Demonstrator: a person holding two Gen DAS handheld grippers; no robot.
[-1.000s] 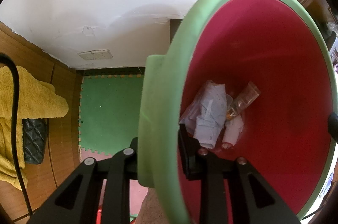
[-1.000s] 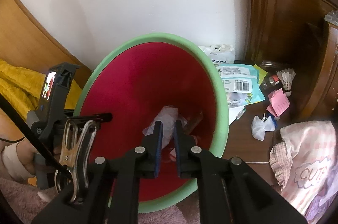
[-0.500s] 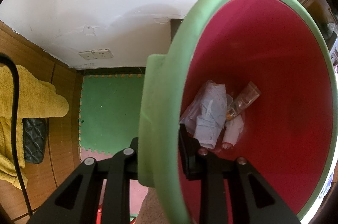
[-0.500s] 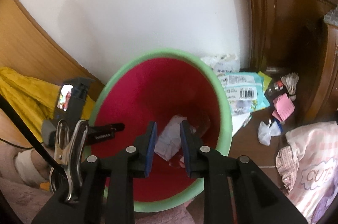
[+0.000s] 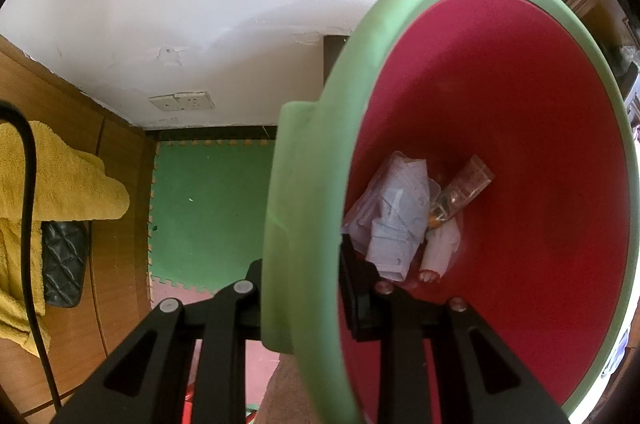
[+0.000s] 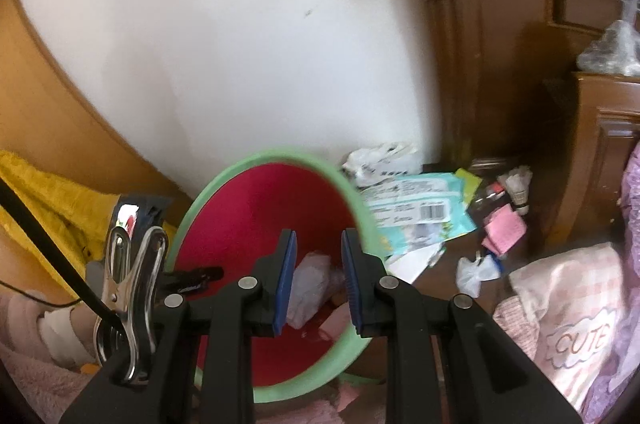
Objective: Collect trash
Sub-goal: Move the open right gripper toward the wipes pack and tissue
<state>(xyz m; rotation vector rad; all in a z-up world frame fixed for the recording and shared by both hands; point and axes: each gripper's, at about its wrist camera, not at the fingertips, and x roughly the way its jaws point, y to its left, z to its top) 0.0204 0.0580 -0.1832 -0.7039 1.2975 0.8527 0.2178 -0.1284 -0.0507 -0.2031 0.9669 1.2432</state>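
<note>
trash (image 6: 420, 212) lies scattered on the dark floor at about 2 o'clock from the green-rimmed bin (image 6: 360, 208) in the right wrist view: a printed wrapper with a barcode, a pink paper (image 6: 505, 229), a small white crumple (image 6: 472, 272), a shuttlecock (image 6: 519, 186). more is already in the bin's red bottom: a pale blue mask (image 5: 396, 224) and a clear wrapper (image 5: 464, 186).

left gripper (image 5: 308, 288): jaws clamped on the bin's green rim, one finger outside, one inside. keep that hold steady and the mouth tilted toward the litter.

right gripper (image 6: 318, 278): blue pads parted a moderate gap, nothing between them; it hangs over the bin mouth.

judgement: next step is another pick. you go for the nearest loose piece at 2 o'clock first, approach flat items from an edge, pinch a raised fold. the wrapper looks slippery, so close fully before lifting. avoid brushing the pink checked cloth (image 6: 560, 288) at 4 o'clock.
</note>
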